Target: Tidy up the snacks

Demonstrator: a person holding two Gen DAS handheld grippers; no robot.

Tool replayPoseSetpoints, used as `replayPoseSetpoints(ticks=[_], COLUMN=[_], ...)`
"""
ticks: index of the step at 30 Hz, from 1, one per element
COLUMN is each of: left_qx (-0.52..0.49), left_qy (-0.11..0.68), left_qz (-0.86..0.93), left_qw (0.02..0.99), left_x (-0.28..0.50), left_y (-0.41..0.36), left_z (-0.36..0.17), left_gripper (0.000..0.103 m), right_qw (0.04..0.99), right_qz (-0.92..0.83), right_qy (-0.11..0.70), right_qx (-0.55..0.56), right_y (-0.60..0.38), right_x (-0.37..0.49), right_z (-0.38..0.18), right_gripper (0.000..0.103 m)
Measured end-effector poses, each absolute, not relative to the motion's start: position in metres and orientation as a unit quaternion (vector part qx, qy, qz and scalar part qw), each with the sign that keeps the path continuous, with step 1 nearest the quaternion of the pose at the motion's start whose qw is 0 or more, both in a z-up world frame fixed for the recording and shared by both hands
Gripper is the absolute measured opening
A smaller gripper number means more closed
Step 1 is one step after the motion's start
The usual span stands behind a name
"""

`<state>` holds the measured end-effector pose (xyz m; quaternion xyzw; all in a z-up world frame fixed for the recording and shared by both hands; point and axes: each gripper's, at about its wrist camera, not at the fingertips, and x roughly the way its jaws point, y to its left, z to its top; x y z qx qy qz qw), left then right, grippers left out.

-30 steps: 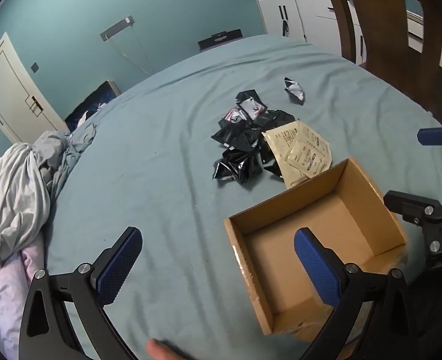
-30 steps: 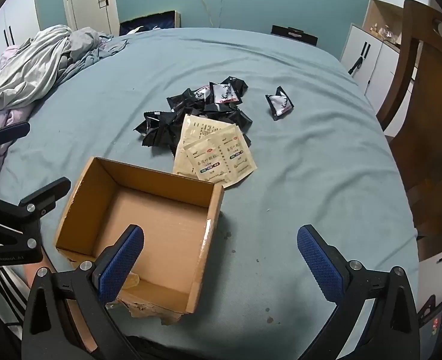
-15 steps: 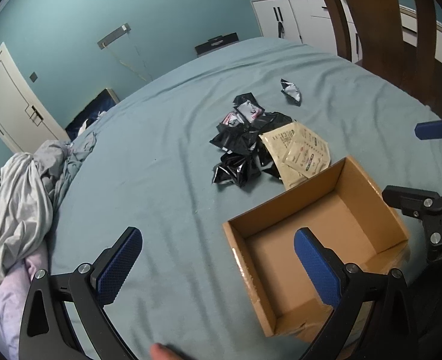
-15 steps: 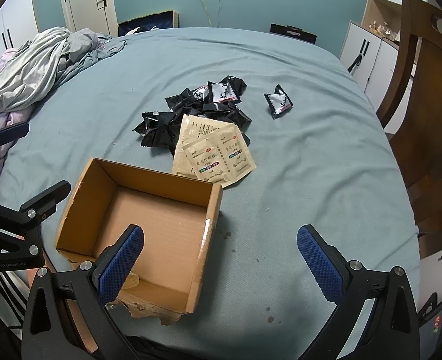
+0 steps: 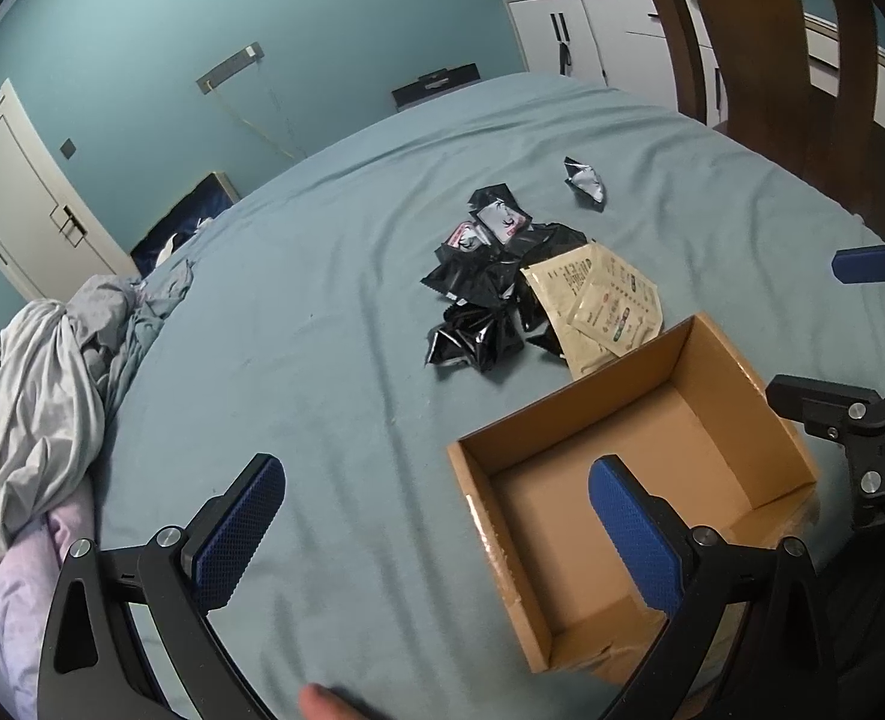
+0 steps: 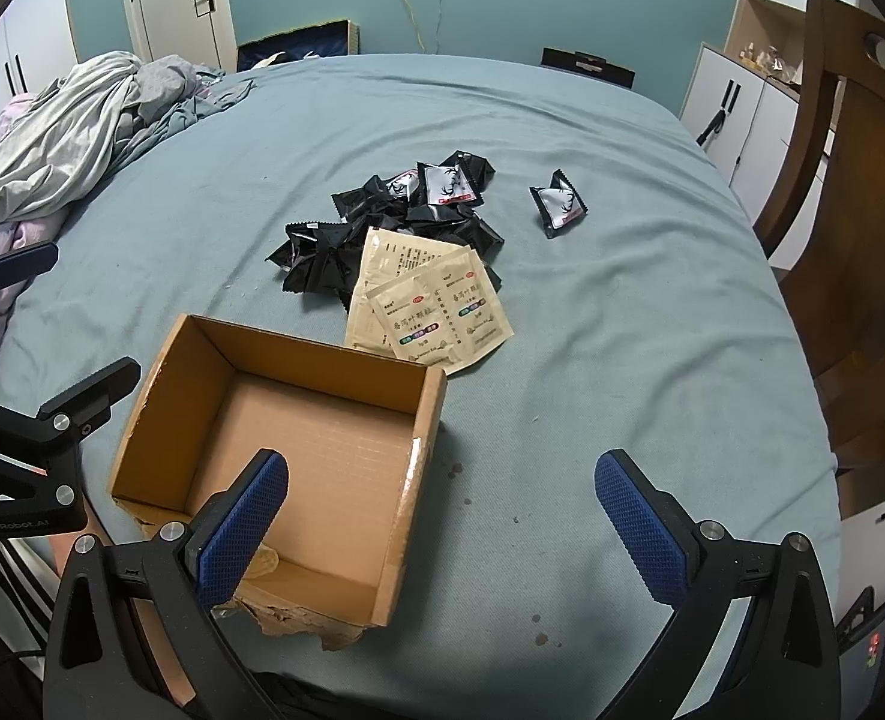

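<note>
An open, empty cardboard box (image 5: 712,354) (image 6: 298,348) sits on the teal sheet near the front edge. Just beyond it lies a heap of black snack packets (image 5: 478,276) (image 6: 346,246) with beige sachets (image 5: 610,306) (image 6: 436,300) resting against the box's far wall. One black-and-white packet (image 5: 586,183) (image 6: 559,204) lies apart, to the right of the heap. My left gripper (image 5: 436,516) is open with nothing in it, its right finger over the box. My right gripper (image 6: 439,510) is open and holds nothing, its left finger over the box.
Crumpled grey and lilac bedding (image 5: 40,372) (image 6: 76,126) is piled at the left. A wooden chair (image 6: 850,228) (image 5: 802,72) stands at the right edge of the bed. White cabinets (image 6: 736,120) and a door (image 5: 16,210) line the walls. Bare sheet lies right of the box.
Both grippers stay open. The left wrist view has drifted slightly, so the bedding pile sits a little lower and further left. The right view has barely shifted.
</note>
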<state>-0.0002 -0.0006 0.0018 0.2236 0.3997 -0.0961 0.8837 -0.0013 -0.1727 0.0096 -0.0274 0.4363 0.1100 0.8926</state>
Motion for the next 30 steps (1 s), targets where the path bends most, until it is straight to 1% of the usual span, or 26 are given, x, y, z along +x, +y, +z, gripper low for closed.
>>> replayPoseSetpoints(ticks=[30], left_qx=[0.214], left_qy=[0.411], left_qz=[-0.088], left_qw=[0.882], left_x=[0.0026], left_y=[0.0042], left_z=[-0.0001], left_gripper=[0.103], right_qw=[0.894], right_qz=[0.110], right_qy=[0.434], right_qx=[-0.026], right_y=[-0.1736], right_x=[-0.0027], right_z=[0.0094], right_gripper=[0.103])
